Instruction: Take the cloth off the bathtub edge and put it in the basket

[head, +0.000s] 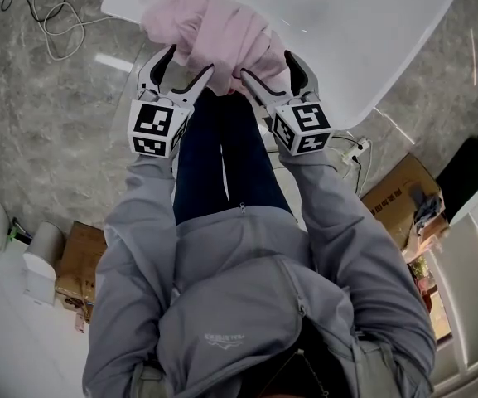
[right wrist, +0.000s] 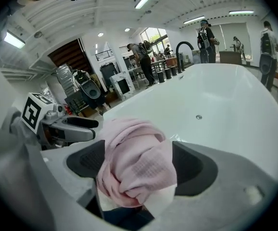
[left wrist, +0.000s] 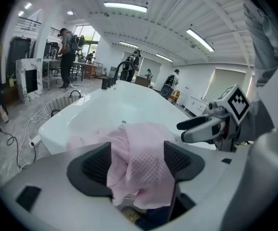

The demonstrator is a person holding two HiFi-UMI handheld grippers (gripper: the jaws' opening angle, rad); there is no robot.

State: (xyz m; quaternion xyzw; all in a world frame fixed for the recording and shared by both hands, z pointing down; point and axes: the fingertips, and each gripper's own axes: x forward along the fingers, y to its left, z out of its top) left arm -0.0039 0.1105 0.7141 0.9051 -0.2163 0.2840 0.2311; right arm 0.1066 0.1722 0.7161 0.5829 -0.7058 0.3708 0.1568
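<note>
The pink waffle-weave cloth (left wrist: 139, 162) hides the edge of the glossy white bathtub (left wrist: 119, 105) between your left fingers (left wrist: 93, 165); beyond them, the head view's top border crops the tub.

Grippers: we are counting two, the left gripper (head: 189, 60) and the right gripper (head: 265, 66).
Cloth (head: 222, 31): we are counting one.
Bathtub (head: 371, 40): we are counting one.
Cardboard boxes (head: 79, 259) (head: 394, 191): we are counting two.

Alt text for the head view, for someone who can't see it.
A crumpled pink cloth lies over the near edge of a white bathtub, with the left gripper and right gripper at it side by side, fingers spread around its folds. Grey jacket sleeves fill the foreground.
</note>
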